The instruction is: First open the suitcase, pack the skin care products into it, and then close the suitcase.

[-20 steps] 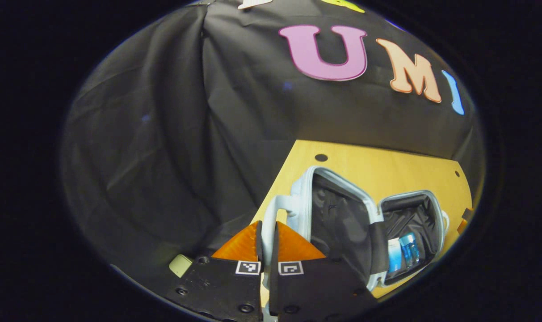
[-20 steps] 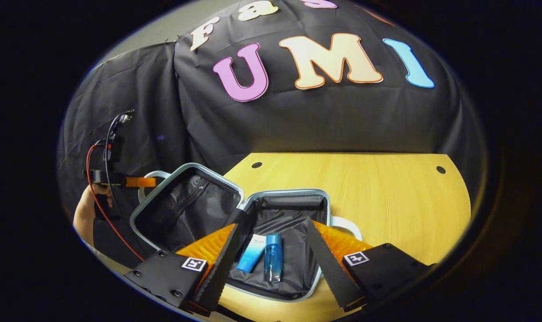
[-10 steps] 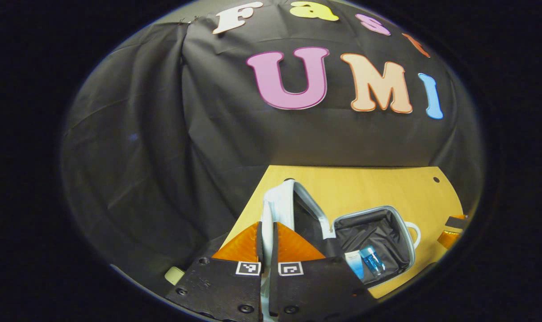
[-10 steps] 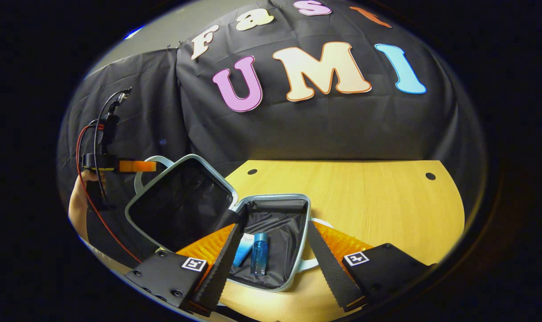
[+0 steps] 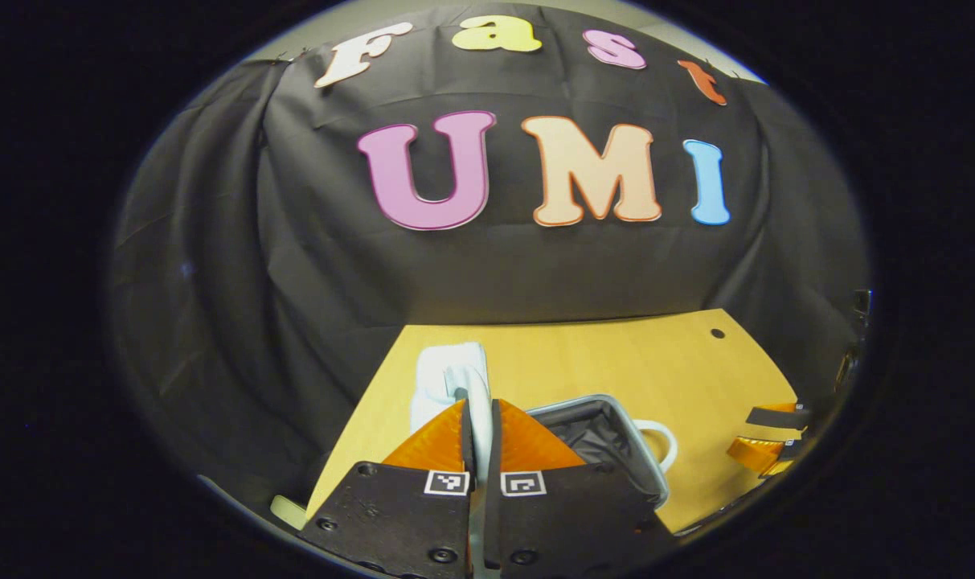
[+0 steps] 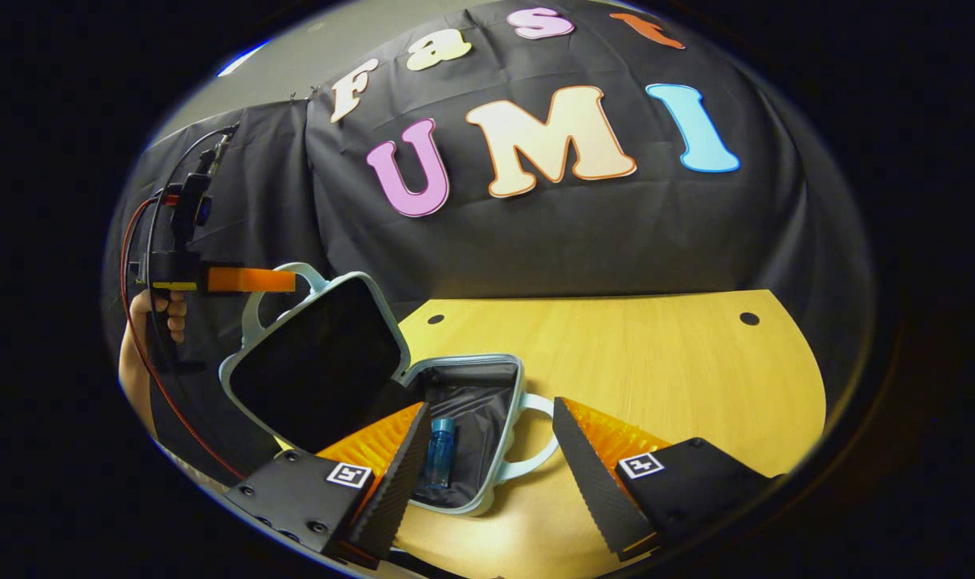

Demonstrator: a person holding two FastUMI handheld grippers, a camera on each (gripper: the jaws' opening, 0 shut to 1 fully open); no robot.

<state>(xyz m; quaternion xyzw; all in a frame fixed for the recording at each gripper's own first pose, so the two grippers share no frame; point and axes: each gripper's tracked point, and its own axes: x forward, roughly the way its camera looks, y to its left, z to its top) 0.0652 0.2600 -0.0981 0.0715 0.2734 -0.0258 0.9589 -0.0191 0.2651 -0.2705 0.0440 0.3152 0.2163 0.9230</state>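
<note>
Right gripper view, from left to right: the left claw (image 6: 290, 280), clamped on the pale loop handle (image 6: 254, 310) of the raised grey hard-shell lid (image 6: 314, 362), must swing rightward over the open black-lined suitcase base (image 6: 479, 402) on the wooden counter (image 6: 656, 362), where a blue bottle (image 6: 440, 450) lies, beside the wide-open, empty right claw (image 6: 487, 458).

Pale blue-grey suitcase (image 6: 358, 283) with black lining (image 6: 471, 402); clear blue bottle (image 6: 439, 453) inside; light yellow wood-grain table (image 6: 656, 362); red and black cables (image 6: 133, 265)
</note>
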